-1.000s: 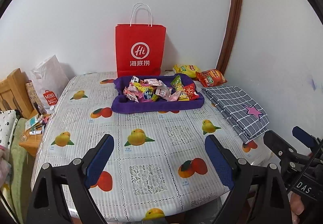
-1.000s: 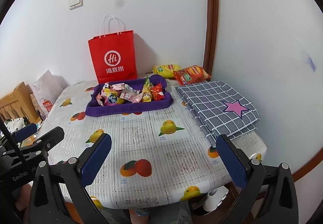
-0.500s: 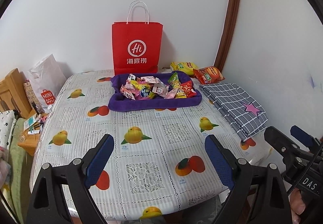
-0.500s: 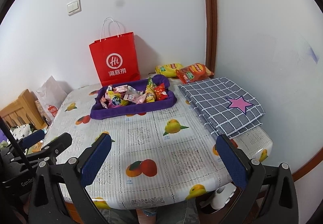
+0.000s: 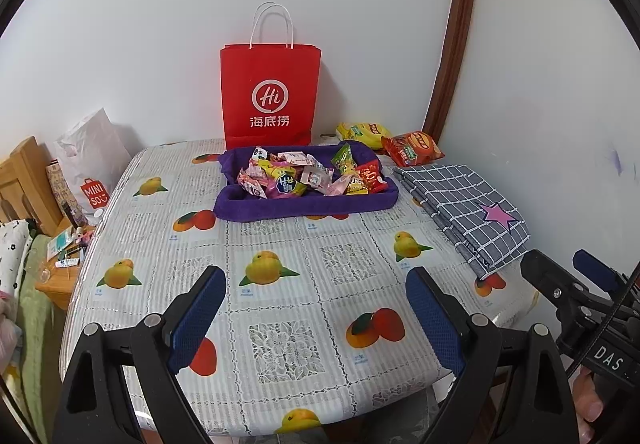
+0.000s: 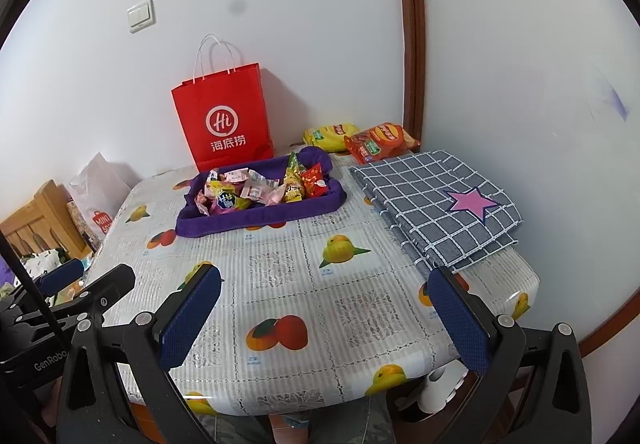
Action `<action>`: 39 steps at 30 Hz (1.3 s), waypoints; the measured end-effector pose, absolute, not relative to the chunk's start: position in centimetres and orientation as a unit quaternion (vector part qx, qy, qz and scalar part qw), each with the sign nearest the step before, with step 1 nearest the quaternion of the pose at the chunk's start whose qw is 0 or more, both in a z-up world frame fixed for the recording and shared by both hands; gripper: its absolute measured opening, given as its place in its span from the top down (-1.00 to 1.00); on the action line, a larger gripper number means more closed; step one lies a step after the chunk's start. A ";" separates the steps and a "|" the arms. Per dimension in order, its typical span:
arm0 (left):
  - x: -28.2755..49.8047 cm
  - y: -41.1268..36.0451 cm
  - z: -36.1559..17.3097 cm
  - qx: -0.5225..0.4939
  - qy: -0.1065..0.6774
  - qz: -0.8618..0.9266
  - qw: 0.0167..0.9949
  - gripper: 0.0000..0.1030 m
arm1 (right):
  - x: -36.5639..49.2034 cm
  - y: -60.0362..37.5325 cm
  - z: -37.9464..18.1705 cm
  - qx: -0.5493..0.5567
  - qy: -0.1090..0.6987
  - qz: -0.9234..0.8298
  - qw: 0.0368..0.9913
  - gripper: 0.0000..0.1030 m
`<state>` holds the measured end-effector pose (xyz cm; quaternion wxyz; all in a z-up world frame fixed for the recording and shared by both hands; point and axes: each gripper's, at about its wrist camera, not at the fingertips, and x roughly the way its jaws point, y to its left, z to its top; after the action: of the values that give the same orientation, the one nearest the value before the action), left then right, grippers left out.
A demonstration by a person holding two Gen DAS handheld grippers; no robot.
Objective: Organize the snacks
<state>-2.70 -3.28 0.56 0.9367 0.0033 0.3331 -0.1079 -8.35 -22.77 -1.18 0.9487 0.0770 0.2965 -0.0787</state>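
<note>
Left wrist view: from the table's (image 5: 280, 324) near edge, angled down toward the far wall.
Right wrist view: same edge, further right, facing likewise.
Shared: purple tray (image 5: 304, 200) (image 6: 260, 216), red bag (image 5: 270, 104), checked cloth (image 6: 436, 204).

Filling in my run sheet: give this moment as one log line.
stage: pre-grasp | left gripper: open, empty | right gripper: open, empty | snacks: piled in purple tray | chip bags: behind tray

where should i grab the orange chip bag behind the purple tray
Grip the orange chip bag by its near crimped edge, coming from the front right over the checked cloth. It lies flat and puffy, so the middle is too fat; the yellow bag crowds its left.
</note>
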 end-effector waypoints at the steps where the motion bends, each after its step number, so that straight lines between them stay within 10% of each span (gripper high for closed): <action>1: -2.7 -3.3 0.6 0.002 0.334 -0.108 0.937 -0.77 | -8.3 -22.8 -1.2 0.078 0.297 -0.079 0.949 -0.98; 39: -2.8 -4.3 0.8 -0.006 0.331 -0.119 0.936 -0.77 | -9.2 -22.7 -1.0 0.087 0.290 -0.074 0.950 -0.98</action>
<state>-2.80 -4.31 0.75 0.9363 -0.0055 0.3305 -0.1186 -9.17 -22.73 -1.03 0.9501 0.0873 0.2902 -0.0740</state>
